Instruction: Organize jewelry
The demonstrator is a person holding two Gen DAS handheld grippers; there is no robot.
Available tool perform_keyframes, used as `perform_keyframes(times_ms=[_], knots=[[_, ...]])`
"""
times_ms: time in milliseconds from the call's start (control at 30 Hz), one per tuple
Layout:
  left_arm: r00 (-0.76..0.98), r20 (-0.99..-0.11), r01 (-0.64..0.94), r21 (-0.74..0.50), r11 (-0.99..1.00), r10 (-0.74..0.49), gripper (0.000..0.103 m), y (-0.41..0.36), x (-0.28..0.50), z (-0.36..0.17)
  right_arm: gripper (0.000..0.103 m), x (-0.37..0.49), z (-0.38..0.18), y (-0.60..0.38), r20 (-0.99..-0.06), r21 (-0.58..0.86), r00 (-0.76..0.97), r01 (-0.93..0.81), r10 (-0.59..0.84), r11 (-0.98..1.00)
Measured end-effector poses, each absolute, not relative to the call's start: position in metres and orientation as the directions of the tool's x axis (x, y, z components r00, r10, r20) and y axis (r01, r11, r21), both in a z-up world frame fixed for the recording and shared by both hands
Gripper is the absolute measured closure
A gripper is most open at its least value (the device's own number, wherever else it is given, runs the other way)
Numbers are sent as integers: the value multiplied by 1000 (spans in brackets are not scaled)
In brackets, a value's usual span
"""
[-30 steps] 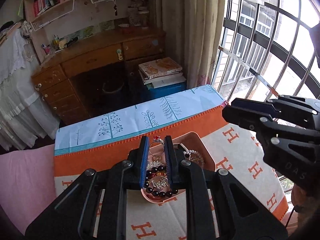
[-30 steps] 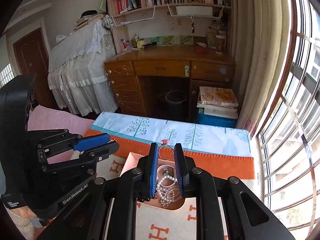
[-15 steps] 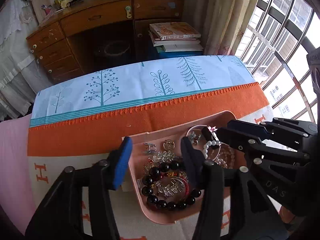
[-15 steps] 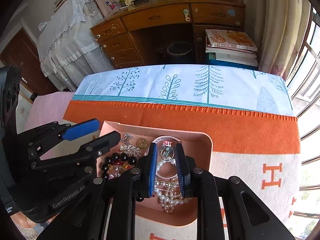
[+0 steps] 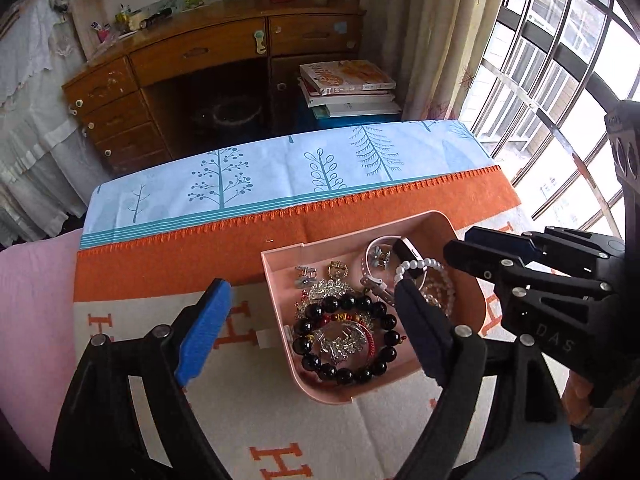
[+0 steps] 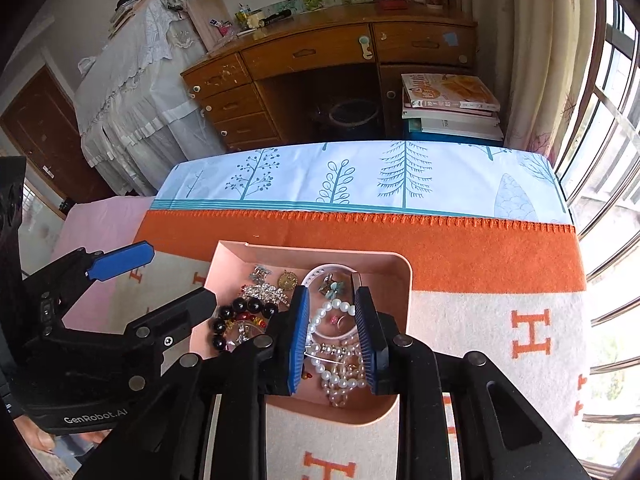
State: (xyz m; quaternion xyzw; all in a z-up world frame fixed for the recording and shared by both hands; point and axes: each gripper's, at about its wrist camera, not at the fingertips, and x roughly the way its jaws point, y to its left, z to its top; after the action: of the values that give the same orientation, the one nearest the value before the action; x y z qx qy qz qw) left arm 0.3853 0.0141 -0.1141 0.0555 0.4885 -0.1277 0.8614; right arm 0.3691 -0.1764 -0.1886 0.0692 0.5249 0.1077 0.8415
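A pink tray point(image 5: 280, 280) point(image 6: 400, 276) sits on the orange and white blanket and holds several pieces of jewelry. A black bead bracelet point(image 5: 344, 336) point(image 6: 244, 308) lies in its near left part, a pearl strand point(image 6: 340, 364) point(image 5: 424, 268) in its right part, with brooches point(image 5: 324, 288) between. A small ring with a pink stone point(image 6: 335, 320) lies loose inside the pearl loop. My left gripper point(image 5: 308, 300) is wide open, its jaws astride the tray's left wall. My right gripper point(image 6: 330, 300) is open and empty, low over the pearls.
A light blue cloth with tree prints point(image 5: 280, 168) covers the far part of the surface. Beyond it stand a wooden desk point(image 5: 200, 52) and a stack of books point(image 5: 348, 84). A barred window point(image 5: 560, 80) is on the right.
My right gripper lowered into the tray and opened, dropping the ring among the pearls. My left gripper opened wide, letting go of its piece, and shifted left over the tray's edge.
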Motion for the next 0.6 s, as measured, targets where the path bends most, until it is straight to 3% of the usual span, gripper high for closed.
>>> perform_keyframes(times_ms=[167,300,500,600], knots=[[521,-839,270,-15,963,-159,21,16,351,-87,79,338,-160,-174,-857,203,457,-129,240,971],[557,-816,260,-5,966,-154,21,17,318,-61,70,306,-130,-171,-834,157,509,-151,213,976],[611,-771,262,-18,965,-180,21,24,248,-24,69,243,-90,-166,-800,102,570,-181,189,978],[659,-745,193,39,980,-100,21,29,207,-15,63,203,-78,-164,-784,85,594,-188,183,978]])
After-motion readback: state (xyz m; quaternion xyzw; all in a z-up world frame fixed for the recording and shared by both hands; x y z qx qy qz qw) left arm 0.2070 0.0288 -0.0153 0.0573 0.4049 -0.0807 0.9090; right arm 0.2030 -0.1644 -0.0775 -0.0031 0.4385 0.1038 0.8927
